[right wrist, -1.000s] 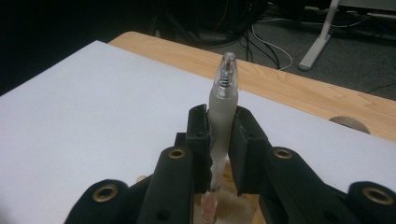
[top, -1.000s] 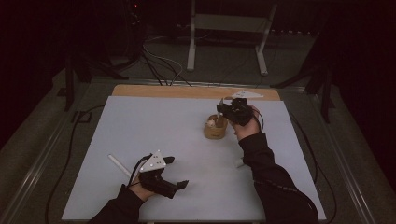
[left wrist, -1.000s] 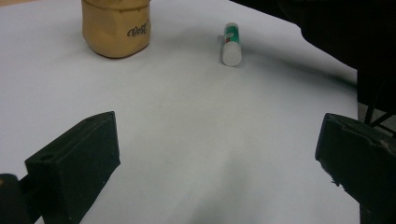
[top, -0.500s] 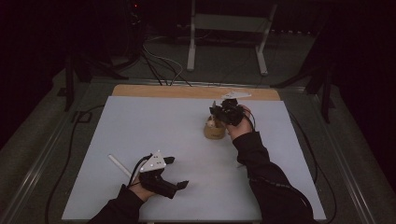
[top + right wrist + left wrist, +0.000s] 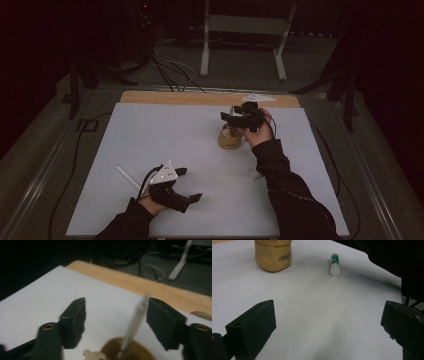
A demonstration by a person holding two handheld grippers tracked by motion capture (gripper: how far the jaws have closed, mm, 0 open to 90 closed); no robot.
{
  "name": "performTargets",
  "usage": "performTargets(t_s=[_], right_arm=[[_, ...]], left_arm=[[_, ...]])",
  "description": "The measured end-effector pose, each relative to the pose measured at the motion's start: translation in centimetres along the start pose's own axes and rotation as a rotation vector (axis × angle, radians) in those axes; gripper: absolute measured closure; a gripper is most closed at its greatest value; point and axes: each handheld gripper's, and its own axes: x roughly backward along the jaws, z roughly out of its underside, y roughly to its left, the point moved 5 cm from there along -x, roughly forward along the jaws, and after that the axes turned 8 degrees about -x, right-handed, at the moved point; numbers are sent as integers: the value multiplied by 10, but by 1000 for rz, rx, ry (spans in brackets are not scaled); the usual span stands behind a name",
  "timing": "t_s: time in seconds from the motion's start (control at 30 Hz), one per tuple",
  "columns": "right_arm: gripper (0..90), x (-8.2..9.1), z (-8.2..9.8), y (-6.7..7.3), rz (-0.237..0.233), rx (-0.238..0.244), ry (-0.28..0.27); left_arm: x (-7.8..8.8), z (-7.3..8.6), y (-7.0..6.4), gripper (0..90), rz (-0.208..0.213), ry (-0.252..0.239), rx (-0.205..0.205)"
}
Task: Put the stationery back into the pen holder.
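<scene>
My left gripper (image 5: 328, 325) hangs just over the white table sheet (image 5: 312, 302), jaws wide apart with nothing between them. Far ahead to the left stands a tan crumpled cup (image 5: 273, 255); right of it lies a green-and-white stick (image 5: 334, 264), well apart.

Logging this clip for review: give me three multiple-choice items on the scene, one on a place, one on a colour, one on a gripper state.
1. Where does the white pen stand?
A. In the tan cup
B. Flat on the table's white top
C. Inside the left gripper

2. What colour is the band on the glue stick?
A. Red
B. Green
C. Blue

3. How are the right gripper's jaws?
A. Clamped on the cup
B. Shut with nothing held
C. Open, pen loose between them

Answers: 1 A, its lower end sits inside the cup; 2 B, green shows above its white cap; 3 C, the jaws have just been opening and gaps show beside the pen.
</scene>
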Motion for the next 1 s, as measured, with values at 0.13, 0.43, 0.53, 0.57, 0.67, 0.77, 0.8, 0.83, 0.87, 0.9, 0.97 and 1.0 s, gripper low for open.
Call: performTargets(t_s=[0.13, 0.43, 0.53, 0.57, 0.67, 0.77, 0.8, 0.83, 0.87, 0.9, 0.97, 1.0], right_arm=[[134, 15, -6, -6, -16, 6, -25], [83, 49, -7, -11, -44, 8, -50], [78, 59, -3, -6, -75, 4, -56], [77, 62, -2, -5, -81, 7, -58], [76, 72, 3, -2, -110, 1, -67], [77, 81, 9, 0, -131, -5, -72], [76, 84, 12, 1, -140, -7, -72], [77, 87, 14, 2, -142, -7, -76], [77, 87, 14, 2, -142, -7, -76], [77, 90, 16, 3, -142, -7, -82], [77, 101, 23, 6, -153, -7, -93], [77, 104, 27, 7, -158, -9, -95]], left_arm=[[0, 0, -1, 3, 3, -1, 0], [0, -1, -1, 3, 4, -3, 2], [0, -2, -2, 3, 4, -3, -1], [0, -3, -2, 3, 3, -5, -2], [1, -4, -2, 3, 6, -9, 3], [1, -6, -2, 3, 7, -14, 3], [2, -7, -2, 3, 8, -14, 0], [2, -8, -2, 3, 9, -15, 1], [2, -8, -2, 3, 9, -15, 1], [1, -11, -3, 3, 12, -16, -4], [0, -14, -4, 3, 17, -18, -6], [-1, -16, -4, 3, 19, -17, -8]])
